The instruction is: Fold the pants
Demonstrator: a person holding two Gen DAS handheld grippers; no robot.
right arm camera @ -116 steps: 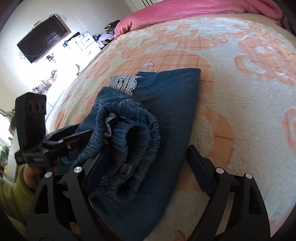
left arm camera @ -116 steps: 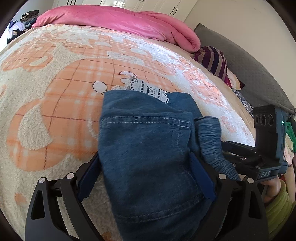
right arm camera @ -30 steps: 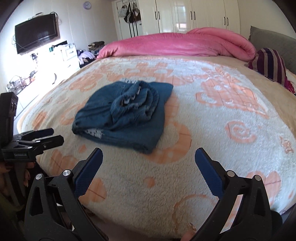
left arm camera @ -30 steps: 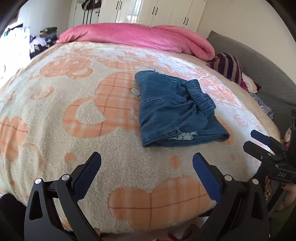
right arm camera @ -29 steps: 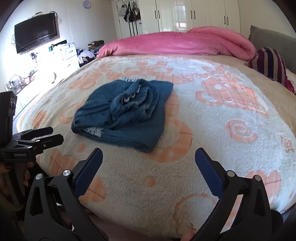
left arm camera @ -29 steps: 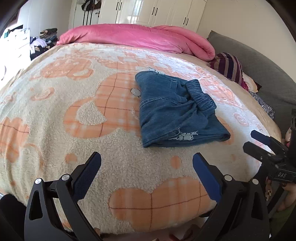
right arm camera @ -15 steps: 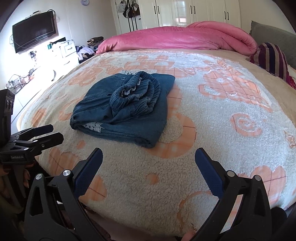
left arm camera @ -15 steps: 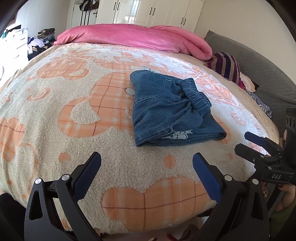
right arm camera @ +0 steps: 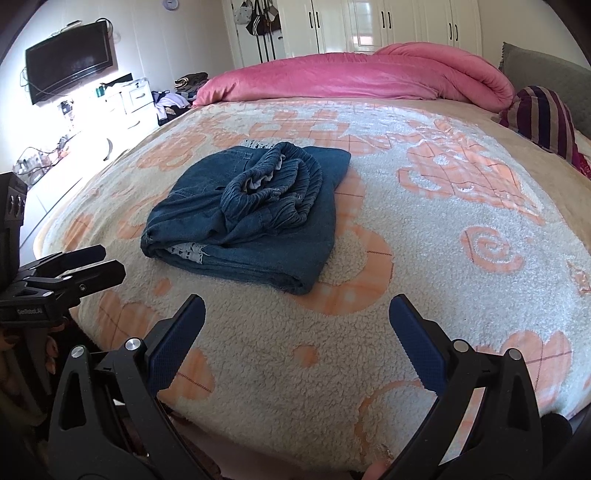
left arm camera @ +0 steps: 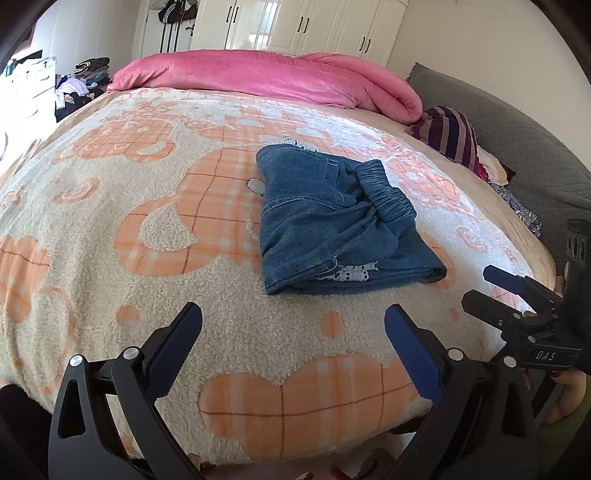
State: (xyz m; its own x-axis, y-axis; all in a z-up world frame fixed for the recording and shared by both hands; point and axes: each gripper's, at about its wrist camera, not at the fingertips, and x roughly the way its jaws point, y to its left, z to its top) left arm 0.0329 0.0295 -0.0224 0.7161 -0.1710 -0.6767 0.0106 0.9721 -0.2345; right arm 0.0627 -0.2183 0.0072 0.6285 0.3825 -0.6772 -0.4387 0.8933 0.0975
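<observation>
Blue denim pants (left arm camera: 332,225) lie folded into a compact bundle on the cream and orange blanket (left arm camera: 147,229); their elastic waistband is bunched on top and white lace shows at the near and far edges. In the right wrist view the pants (right arm camera: 251,214) sit ahead and to the left. My left gripper (left arm camera: 293,336) hovers open over the near edge of the bed, short of the pants, with nothing in it. The right gripper (right arm camera: 297,328) is open too and holds nothing. Each gripper shows at the side of the other's view: the right one (left arm camera: 517,295), the left one (right arm camera: 74,269).
A rolled pink duvet (left arm camera: 266,79) lies across the far end of the bed. A striped cushion (left arm camera: 448,134) and a grey headboard (left arm camera: 524,147) are on the right. White wardrobes (right arm camera: 388,26), a wall television (right arm camera: 68,61) and a cluttered dresser (right arm camera: 122,103) stand beyond.
Both grippers have let go of the pants and drawn back to the near edge of the bed. In the last half second the views shifted only slightly nearer.
</observation>
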